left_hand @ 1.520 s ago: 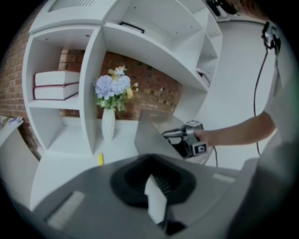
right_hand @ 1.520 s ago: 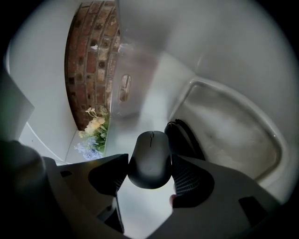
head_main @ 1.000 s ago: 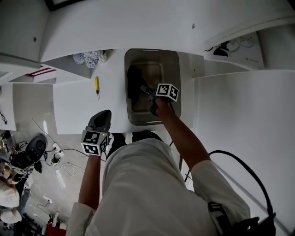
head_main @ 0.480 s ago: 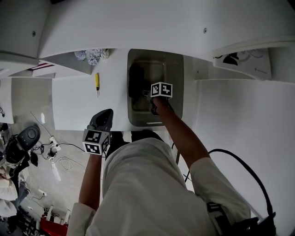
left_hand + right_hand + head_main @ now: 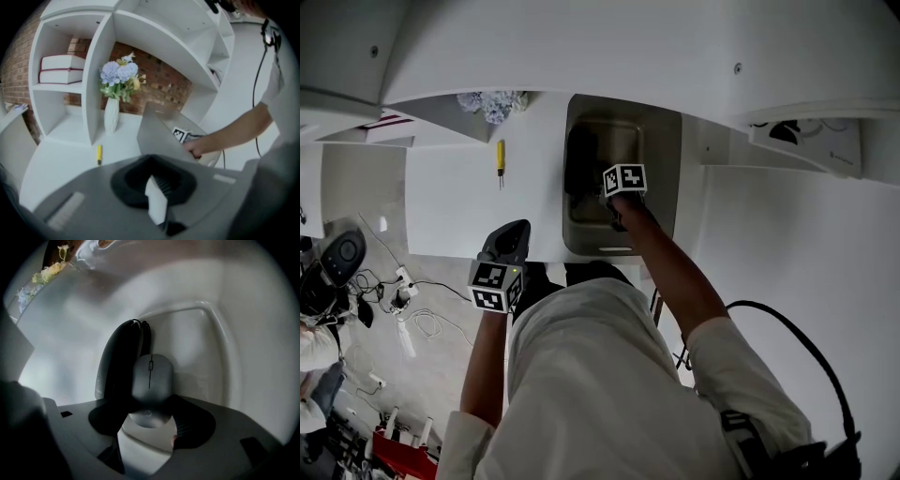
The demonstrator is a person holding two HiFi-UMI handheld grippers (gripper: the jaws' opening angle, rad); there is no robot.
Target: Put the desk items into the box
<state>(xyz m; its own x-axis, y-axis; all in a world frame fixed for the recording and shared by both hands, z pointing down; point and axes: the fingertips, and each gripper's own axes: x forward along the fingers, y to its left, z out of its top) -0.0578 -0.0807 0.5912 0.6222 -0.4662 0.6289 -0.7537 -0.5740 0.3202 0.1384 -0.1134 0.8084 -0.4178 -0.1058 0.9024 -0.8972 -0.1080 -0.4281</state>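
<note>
The right gripper (image 5: pixel 151 430) was down inside the box (image 5: pixel 666 131), its jaws part-way apart about the rear end of the mouse (image 5: pixel 151 378) and apparently bearing on its sides. The mouse lay touching a dark elongated item (image 5: pixel 115 366) already on the box floor, with what looked like a cord looped at that item's far end.

The left gripper (image 5: pixel 157 206) was empty, jaws together, held at the desk's front edge. A yellow-handled item (image 5: pixel 500 159) lay on the desk (image 5: pixel 450 202), outside the box and near a white vase (image 5: pixel 111 115) of flowers.

Risks noted:
- If the mouse was resting partly on the dark item, release could let it tip or slide.
- Insufficient opening before withdrawal could drag the mouse back up.
- A careless lift could snag the cord.
- Reaching for the yellow-handled item could knock the vase over.
</note>
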